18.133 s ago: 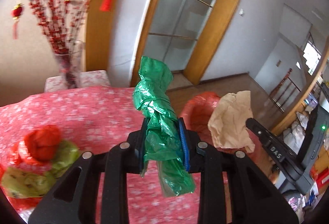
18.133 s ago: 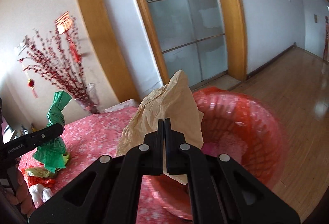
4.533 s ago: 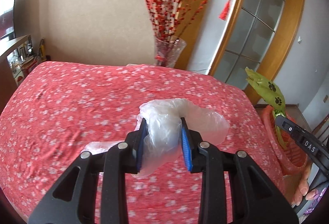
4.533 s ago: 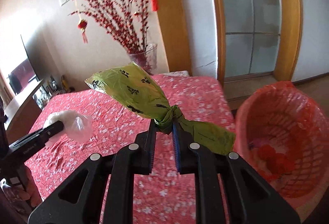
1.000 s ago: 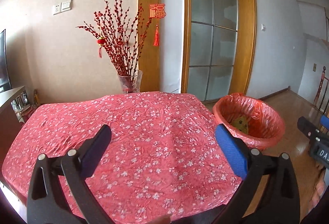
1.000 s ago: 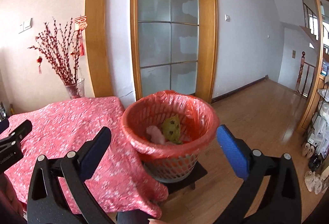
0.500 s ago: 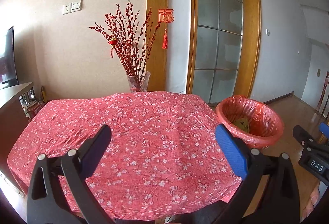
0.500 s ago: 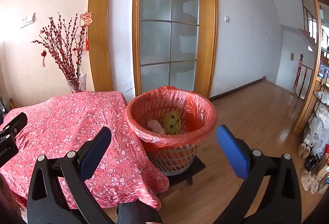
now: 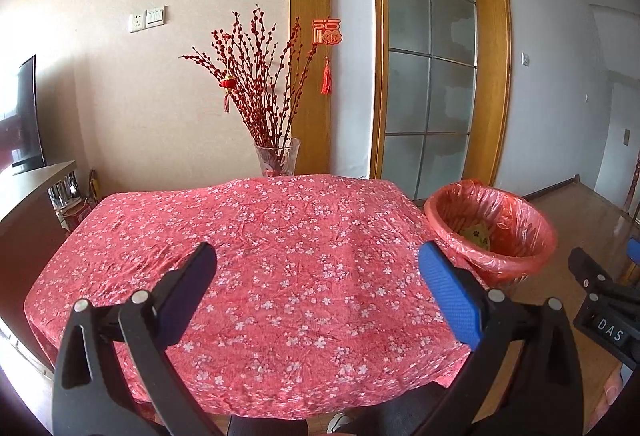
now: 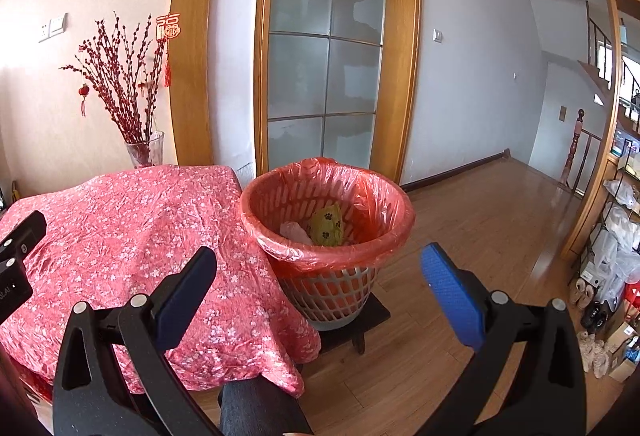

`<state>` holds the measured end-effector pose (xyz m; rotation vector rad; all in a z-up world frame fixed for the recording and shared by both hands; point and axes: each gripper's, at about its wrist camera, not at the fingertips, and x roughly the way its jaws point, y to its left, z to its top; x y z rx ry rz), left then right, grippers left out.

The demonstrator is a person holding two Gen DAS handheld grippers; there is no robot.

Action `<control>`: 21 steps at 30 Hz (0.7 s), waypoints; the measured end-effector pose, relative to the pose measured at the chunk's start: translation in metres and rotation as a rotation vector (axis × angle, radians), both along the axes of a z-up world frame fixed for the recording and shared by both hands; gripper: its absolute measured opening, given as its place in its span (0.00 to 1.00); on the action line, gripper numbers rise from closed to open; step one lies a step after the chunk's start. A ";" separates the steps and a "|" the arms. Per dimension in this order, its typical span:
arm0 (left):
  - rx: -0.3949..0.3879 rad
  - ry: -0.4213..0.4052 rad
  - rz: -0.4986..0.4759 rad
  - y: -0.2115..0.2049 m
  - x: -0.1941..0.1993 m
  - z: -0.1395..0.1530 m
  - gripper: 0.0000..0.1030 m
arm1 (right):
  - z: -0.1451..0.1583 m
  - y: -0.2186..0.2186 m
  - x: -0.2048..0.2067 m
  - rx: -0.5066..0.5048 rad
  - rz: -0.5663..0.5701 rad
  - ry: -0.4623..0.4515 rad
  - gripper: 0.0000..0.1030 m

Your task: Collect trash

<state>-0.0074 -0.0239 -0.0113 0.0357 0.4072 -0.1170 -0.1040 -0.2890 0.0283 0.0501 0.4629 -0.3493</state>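
Note:
A basket lined with a red plastic bag (image 10: 360, 200) stands on a low dark stool beside the table's right end. Inside it lie a yellow-green paw-print bag (image 10: 327, 225) and a pale crumpled plastic bag (image 10: 295, 231). In the left wrist view the same basket (image 9: 520, 220) sits at the right, with the green bag (image 9: 478, 235) showing in it. My left gripper (image 9: 318, 272) is open and held above the near edge of the table with the red flowered cloth (image 9: 260, 248). My right gripper (image 10: 320, 276) is open too, in front of the basket, with nothing between its fingers.
A glass vase of red branches (image 9: 276, 156) stands at the table's far edge. A glazed wooden door (image 10: 324, 76) is behind the basket. Wooden floor (image 10: 500, 220) stretches right toward shelves and shoes (image 10: 600, 296). A dark cabinet (image 9: 24, 204) stands at the left. The person's leg (image 10: 256, 408) shows below.
Both open grippers have drawn back and risen a little; the table and basket look farther away. Nothing was taken hold of or let go in the last second.

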 end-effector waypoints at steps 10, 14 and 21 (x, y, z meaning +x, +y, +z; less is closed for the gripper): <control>0.010 -0.016 0.019 -0.001 -0.007 0.000 0.96 | -0.003 0.001 -0.002 0.007 0.006 0.007 0.98; 0.011 -0.017 0.035 0.000 -0.008 -0.001 0.96 | -0.002 0.002 -0.003 0.008 0.007 0.010 0.98; 0.009 -0.026 0.062 0.003 -0.011 0.000 0.96 | -0.003 0.001 -0.004 0.011 0.009 0.012 0.98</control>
